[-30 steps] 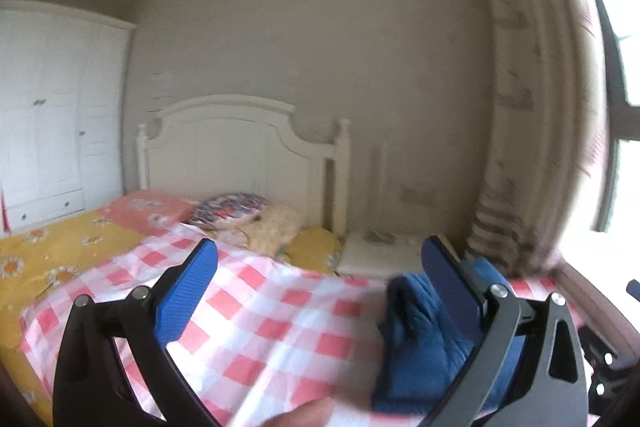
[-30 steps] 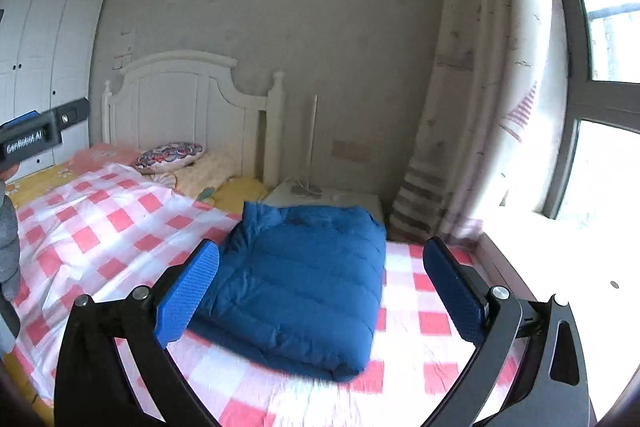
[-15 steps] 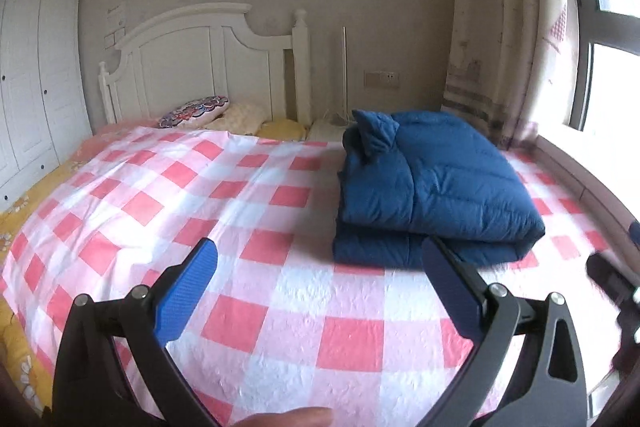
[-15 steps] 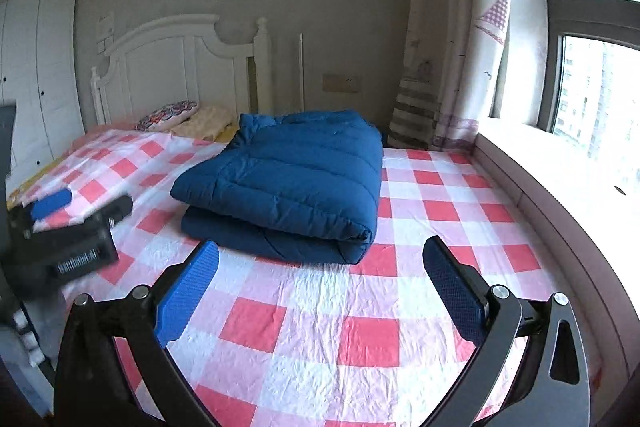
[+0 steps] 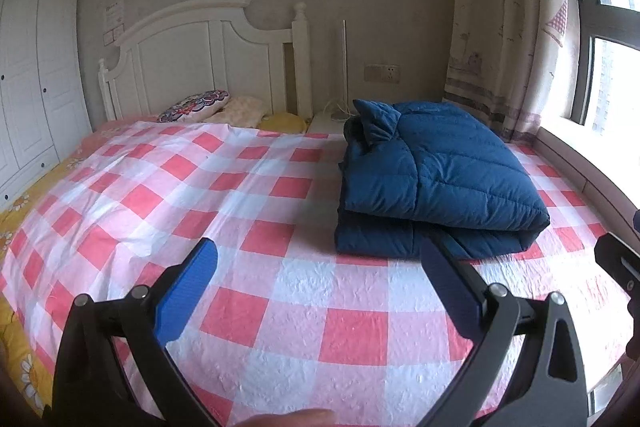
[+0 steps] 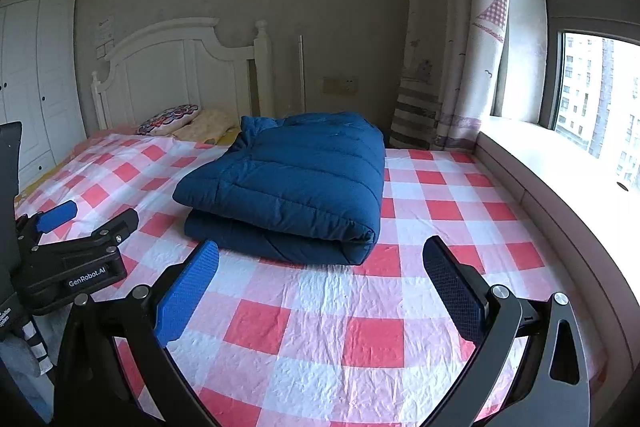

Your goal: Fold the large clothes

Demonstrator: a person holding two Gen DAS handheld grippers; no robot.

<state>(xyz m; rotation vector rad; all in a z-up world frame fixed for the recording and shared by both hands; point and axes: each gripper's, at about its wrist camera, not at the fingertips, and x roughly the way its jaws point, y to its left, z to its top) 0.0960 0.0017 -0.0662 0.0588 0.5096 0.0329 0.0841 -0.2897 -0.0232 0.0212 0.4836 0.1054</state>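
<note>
A dark blue padded jacket lies folded in a thick stack on the red and white checked bed cover, on the window side of the bed. The same folded jacket fills the middle of the right wrist view. My left gripper hovers open above the cover, short of the jacket's near edge, with nothing between its blue pads. My right gripper is open too, just in front of the jacket and apart from it. The left gripper also shows at the left of the right wrist view.
A white headboard and pillows stand at the far end. A white wardrobe is on the left. A curtain, a window and a long sill run along the right. A fingertip shows at the bottom edge.
Both views have swung down from the wall and pulled back from the bed, so the folded jacket now lies a little farther ahead. Both grippers stayed open.
</note>
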